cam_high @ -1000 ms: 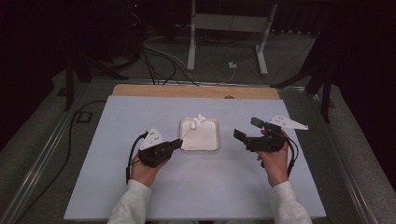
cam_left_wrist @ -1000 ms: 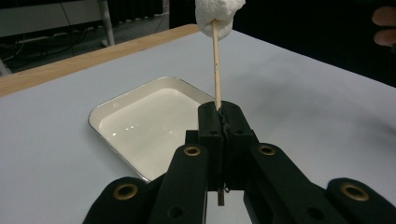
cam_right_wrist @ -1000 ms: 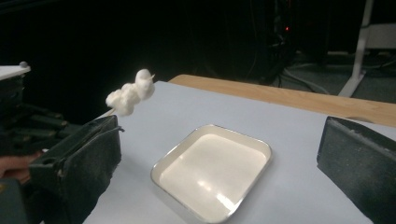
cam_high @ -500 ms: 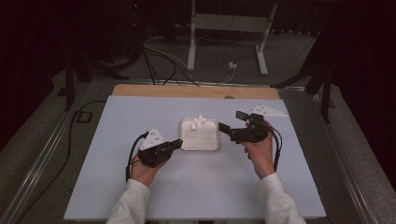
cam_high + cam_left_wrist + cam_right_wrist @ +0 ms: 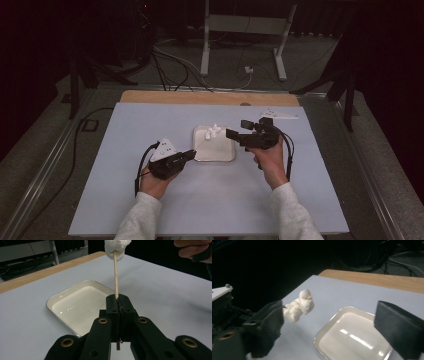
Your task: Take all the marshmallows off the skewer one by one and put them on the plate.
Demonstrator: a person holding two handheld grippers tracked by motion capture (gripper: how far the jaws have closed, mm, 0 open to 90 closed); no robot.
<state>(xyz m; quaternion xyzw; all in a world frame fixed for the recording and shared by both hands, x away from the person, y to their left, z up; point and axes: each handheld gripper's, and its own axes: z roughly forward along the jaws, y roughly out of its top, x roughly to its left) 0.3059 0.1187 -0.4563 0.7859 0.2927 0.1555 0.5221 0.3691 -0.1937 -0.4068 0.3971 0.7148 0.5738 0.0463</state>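
My left gripper rests at the tray's left edge, shut on a thin wooden skewer. The skewer rises to a clump of white marshmallows over the shallow white tray. My right gripper comes in from the tray's right with its jaws wide apart. Those jaws have just been closing a little. In the right gripper view the marshmallows hang just beside the left jaw, untouched, with the tray below the right gripper.
A pale blue mat covers the table, with a bare wooden strip along the far edge. Beyond it, cables and a metal stand's legs stand on the dark floor.
My right gripper has moved left from the table's right side to the tray's right edge, close to the marshmallows. The left gripper and skewer have stayed put.
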